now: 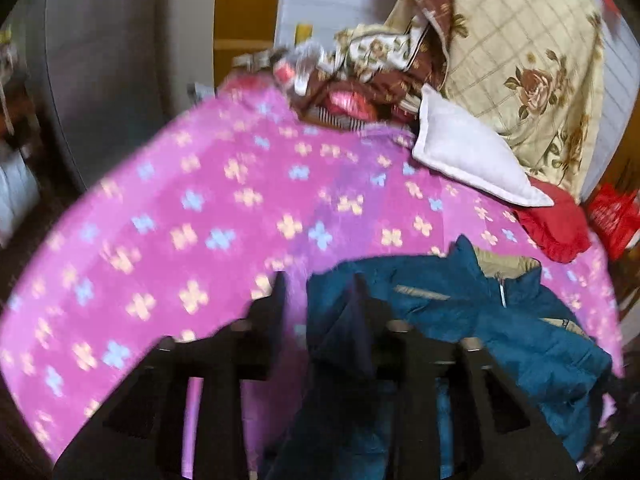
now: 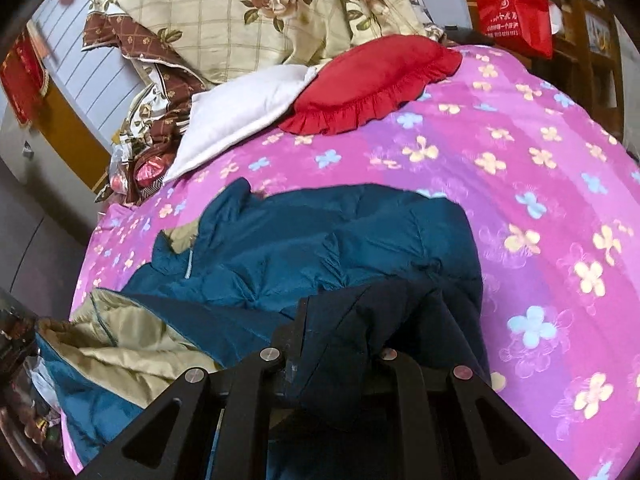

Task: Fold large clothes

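A teal quilted jacket [image 2: 320,232] with a beige lining [image 2: 120,340] lies rumpled on a pink flowered bedsheet [image 2: 520,160]. My right gripper [image 2: 344,312] is shut on a dark fold of it, and the cloth drapes over the right finger. In the left wrist view the jacket [image 1: 500,320] spreads to the lower right on the sheet [image 1: 200,200]. My left gripper [image 1: 318,292] stands open at the jacket's left edge. Pink sheet shows in the gap, and a dark fold of the jacket lies against the right finger.
A white pillow [image 2: 240,116], a red frilled cushion [image 2: 372,80] and a heaped floral quilt [image 2: 220,8] crowd the head of the bed. A red bag [image 2: 516,16] hangs by shelves at the right. A grey wall [image 1: 100,60] borders the bed's left side.
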